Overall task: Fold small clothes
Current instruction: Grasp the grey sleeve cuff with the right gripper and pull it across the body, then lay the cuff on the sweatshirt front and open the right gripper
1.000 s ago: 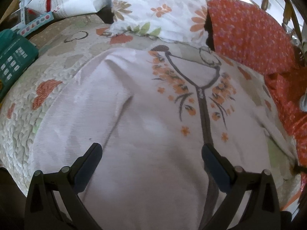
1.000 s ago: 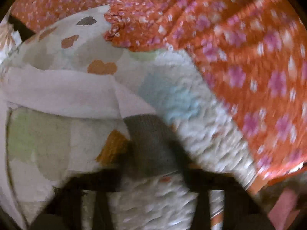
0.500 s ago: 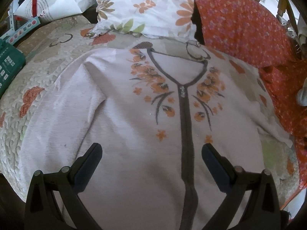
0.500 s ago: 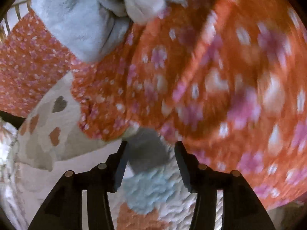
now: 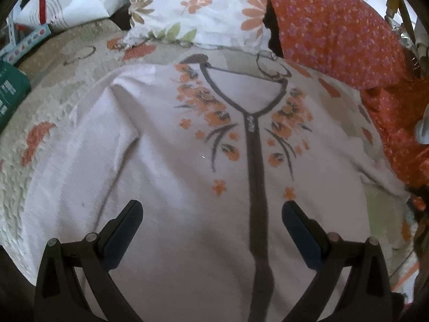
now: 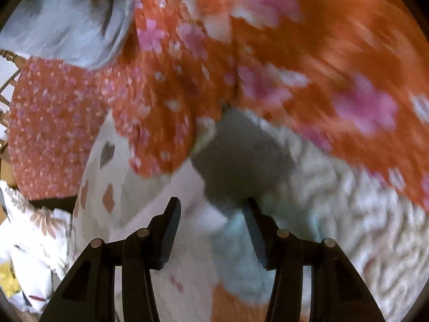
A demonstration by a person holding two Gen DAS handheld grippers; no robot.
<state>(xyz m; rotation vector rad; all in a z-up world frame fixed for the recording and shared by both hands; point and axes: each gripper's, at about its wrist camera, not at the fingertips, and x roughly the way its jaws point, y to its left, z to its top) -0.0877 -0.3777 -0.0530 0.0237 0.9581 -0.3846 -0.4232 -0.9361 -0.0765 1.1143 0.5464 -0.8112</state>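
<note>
One pale pink cardigan [image 5: 166,177] with grey trim and orange flowers lies flat on the quilt [image 5: 48,99]. Left gripper [image 5: 211,214] hovers, fingers wide apart. Only the right wrist view shows its grey cuff [image 6: 241,158]; right gripper [image 6: 211,209] jaws closing, empty.

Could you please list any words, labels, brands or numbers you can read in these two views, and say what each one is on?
No text can be read in either view.
Green box, left edge of the left wrist view: pale print, too small to read.
White bag, top left: red and grey graphics, no legible lettering.
Right wrist view: too blurred.
</note>
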